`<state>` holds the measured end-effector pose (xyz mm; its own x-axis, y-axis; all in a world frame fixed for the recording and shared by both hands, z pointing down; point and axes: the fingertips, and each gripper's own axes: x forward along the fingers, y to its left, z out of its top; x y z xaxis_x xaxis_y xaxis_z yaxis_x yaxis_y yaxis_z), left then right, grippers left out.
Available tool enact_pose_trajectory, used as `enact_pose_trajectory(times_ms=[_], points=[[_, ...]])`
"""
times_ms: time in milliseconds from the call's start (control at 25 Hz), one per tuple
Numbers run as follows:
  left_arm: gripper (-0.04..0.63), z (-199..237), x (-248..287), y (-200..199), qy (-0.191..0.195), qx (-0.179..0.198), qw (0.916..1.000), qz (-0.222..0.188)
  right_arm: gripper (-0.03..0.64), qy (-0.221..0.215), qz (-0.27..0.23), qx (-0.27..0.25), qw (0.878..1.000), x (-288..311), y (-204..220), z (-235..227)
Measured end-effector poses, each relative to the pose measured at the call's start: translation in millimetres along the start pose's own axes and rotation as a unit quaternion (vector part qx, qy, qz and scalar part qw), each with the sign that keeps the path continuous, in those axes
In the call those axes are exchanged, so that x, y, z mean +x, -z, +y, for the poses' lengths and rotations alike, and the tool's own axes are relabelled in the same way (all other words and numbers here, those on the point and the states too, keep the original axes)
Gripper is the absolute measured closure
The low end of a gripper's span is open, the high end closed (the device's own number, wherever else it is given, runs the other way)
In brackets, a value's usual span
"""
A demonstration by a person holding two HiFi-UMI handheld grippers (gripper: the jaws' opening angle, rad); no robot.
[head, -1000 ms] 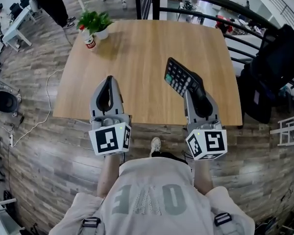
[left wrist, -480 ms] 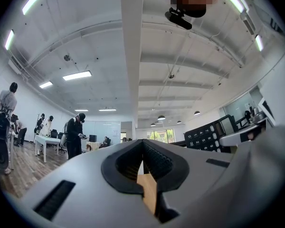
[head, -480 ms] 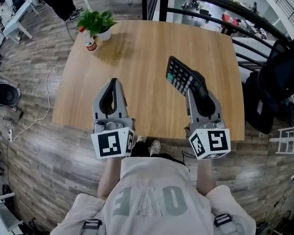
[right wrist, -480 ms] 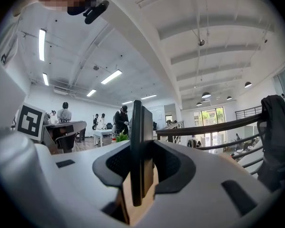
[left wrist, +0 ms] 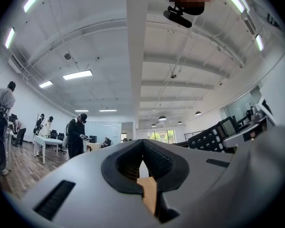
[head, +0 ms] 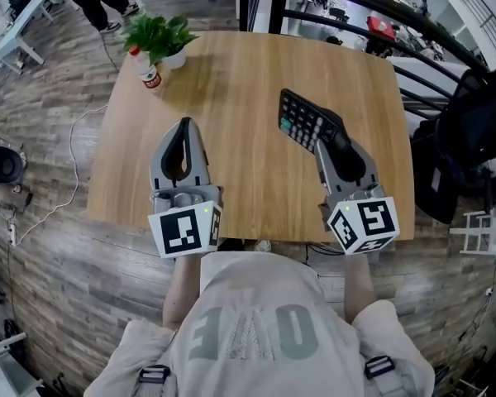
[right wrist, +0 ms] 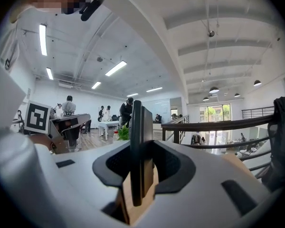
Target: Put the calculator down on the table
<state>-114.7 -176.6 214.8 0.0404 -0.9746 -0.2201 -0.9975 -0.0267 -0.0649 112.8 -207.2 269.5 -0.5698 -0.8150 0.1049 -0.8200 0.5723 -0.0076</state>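
Calculator gripped over the table, not put down yet

The black calculator (head: 302,121) is pinched by its near end between the pads of the right gripper (head: 334,141). It's tipped up on edge with the keys turned leftward, over the right half of the wooden table (head: 240,73), not laid flat on it. The left gripper (head: 182,127) is held over the near left part, jaws brought together at the tips with nothing in them. A potted plant (head: 159,33) and a small red-capped bottle (head: 150,67) are parked at the far left corner.
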Motion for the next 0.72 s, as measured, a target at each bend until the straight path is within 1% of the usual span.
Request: enact_pose_trajectory(times_ms=[120, 200, 280, 360, 440, 520, 600, 720], points=[[0.586, 4.9, 1.6, 3.2, -0.003, -0.002, 1.0, 0.006, 0.494, -0.05, 0.043, -0.01, 0.998, 16.9, 0.6, -0.8], [0.586, 6.1, 3.1, 8.4, -0.001, -0.002, 0.9999, 0.012, 0.494, -0.091, 0.081, -0.021, 0.992, 30.4, 5.5, 0.0], [0.586, 5.5, 5.3, 15.1, 0.004, 0.001, 0.9998, 0.021, 0.494, -0.135, 0.125, -0.034, 0.982, 44.2, 13.7, 1.7], [0.586, 4.8, 7.5, 21.5, 0.008, 0.002, 0.9994, 0.033, 0.494, -0.18, 0.171, -0.049, 0.967, 58.5, 23.3, 5.1], [0.586, 5.8, 8.4, 27.0, 0.007, 0.004, 0.9991, 0.043, 0.493, -0.223, 0.219, -0.066, 0.948, 72.3, 36.5, 10.9], [0.586, 7.9, 7.2, 32.5, 0.003, 0.004, 0.9988, 0.05, 0.494, -0.264, 0.266, -0.078, 0.924, 84.2, 54.0, 19.0], [0.586, 10.3, 5.8, 39.4, 0.002, 0.0, 0.9982, 0.06, 0.494, -0.3, 0.311, -0.087, 0.898, 93.9, 73.0, 27.5], [0.586, 15.3, 5.5, 53.5, -0.001, -0.004, 0.9965, 0.083, 0.494, -0.348, 0.374, -0.106, 0.853, 104.7, 102.9, 38.9]])
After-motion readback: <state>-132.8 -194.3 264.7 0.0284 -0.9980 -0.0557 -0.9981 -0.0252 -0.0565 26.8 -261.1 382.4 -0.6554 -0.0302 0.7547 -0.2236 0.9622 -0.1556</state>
